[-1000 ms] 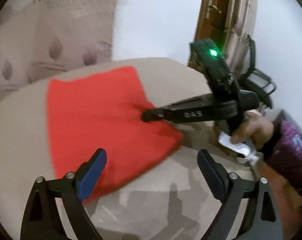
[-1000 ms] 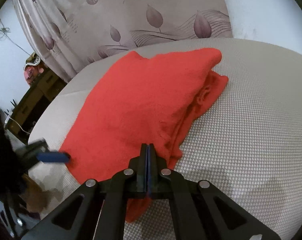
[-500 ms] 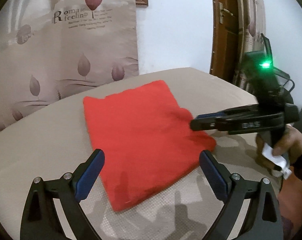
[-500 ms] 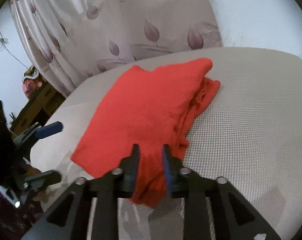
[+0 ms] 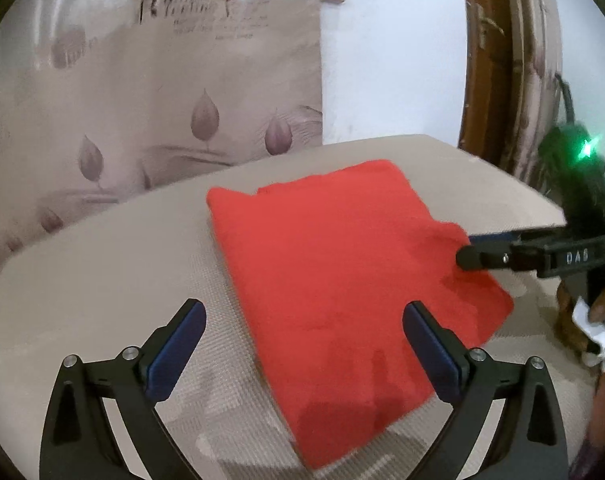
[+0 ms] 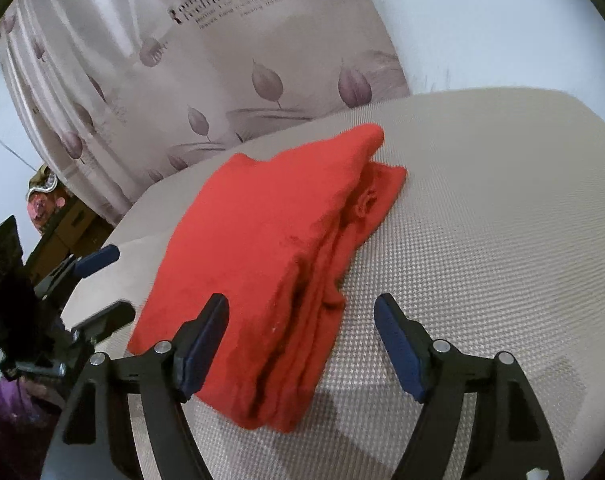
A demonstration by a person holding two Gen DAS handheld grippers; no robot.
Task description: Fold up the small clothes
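Folded red garment (image 5: 342, 280), long axis diagonal

— What can you read from where you stand?

— On the curtain (image 6: 230, 64) behind the bench you have dark lettering near the top. In the right wrist view the first word reads "Romantic"; the word under it and the fine lines beside it are too blurred and small to make out.

— And in your left wrist view?

— The same curtain print is there, but smeared; you can only tell that there are two large words with small lines below. On the arm of your right tongs (image 5: 468, 248) you see pale letters, "DAS".

— Anything else?

— No. You have no other label or number that can be read.
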